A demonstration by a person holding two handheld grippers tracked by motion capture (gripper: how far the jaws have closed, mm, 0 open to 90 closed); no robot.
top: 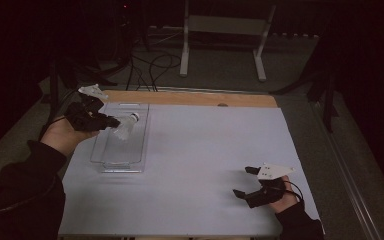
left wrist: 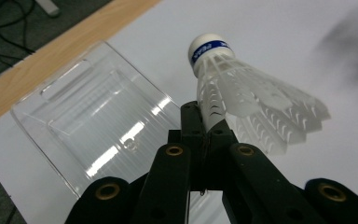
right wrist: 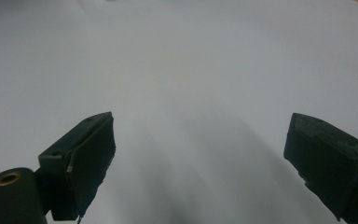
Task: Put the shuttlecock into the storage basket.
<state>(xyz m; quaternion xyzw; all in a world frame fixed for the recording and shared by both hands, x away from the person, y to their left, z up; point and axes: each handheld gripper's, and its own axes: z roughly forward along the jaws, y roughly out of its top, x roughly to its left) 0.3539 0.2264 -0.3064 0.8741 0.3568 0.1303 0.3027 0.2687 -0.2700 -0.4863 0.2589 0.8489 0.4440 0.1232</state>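
Observation:
A white shuttlecock point(top: 125, 127) with a blue band on its cork is held in the air over a clear plastic tray point(top: 106, 161). My left gripper point(top: 114, 121) is shut on its feather skirt. In the left gripper view the shuttlecock point(left wrist: 242, 98) sticks out past the closed jaws, cork pointing away, with the clear tray point(left wrist: 74, 126) below and to the left. My right gripper point(top: 245, 182) rests at the near right of the white sheet, open, nothing between its jaws. Its two fingertips point(right wrist: 86, 154) stand wide apart over bare white surface.
A white sheet point(top: 205, 150) covers most of the table, with a strip of wood point(top: 200, 98) along the far edge. Beyond the table are cables point(top: 150, 65) on the floor and a white stand's legs point(top: 220, 45). Dark surroundings lie to both sides.

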